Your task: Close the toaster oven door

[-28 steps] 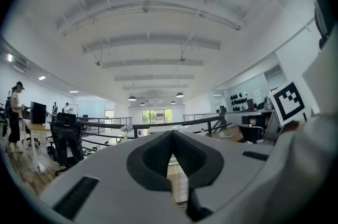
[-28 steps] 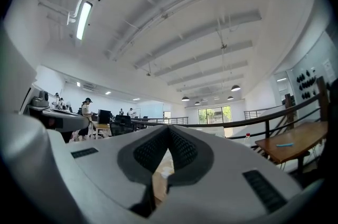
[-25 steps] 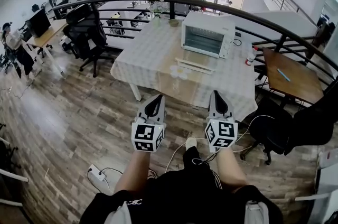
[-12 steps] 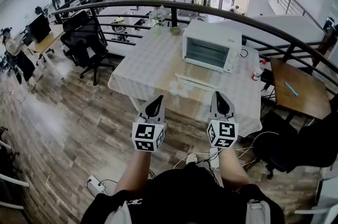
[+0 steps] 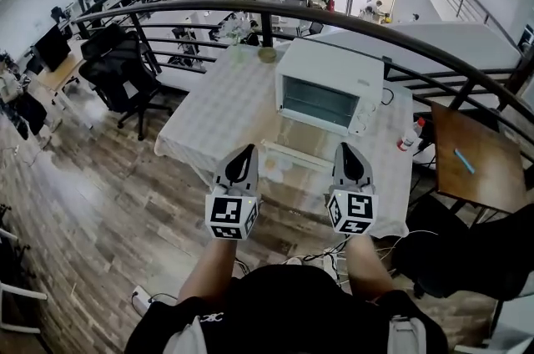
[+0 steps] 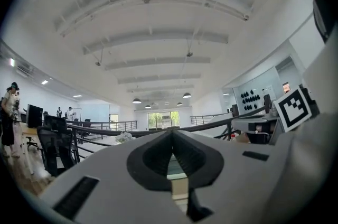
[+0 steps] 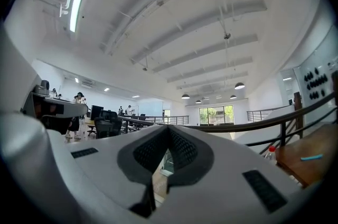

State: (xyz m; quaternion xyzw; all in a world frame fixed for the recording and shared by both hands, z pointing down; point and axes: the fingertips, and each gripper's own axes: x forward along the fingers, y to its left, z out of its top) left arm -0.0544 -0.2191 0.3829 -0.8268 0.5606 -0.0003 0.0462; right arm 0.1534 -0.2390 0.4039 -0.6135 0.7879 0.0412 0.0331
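Toaster oven (image 5: 325, 93), door (image 5: 294, 154) folded down, left gripper (image 5: 246, 150), right gripper (image 5: 345, 148), fingers pressed together

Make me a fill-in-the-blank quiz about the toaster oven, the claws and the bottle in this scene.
1. The toaster oven on the table has its door ____.
2. The left claw and the right claw are both empty, with their jaws ____.
3. The bottle to the right of the oven has a ____ cap.
Missing words: open; shut; red.
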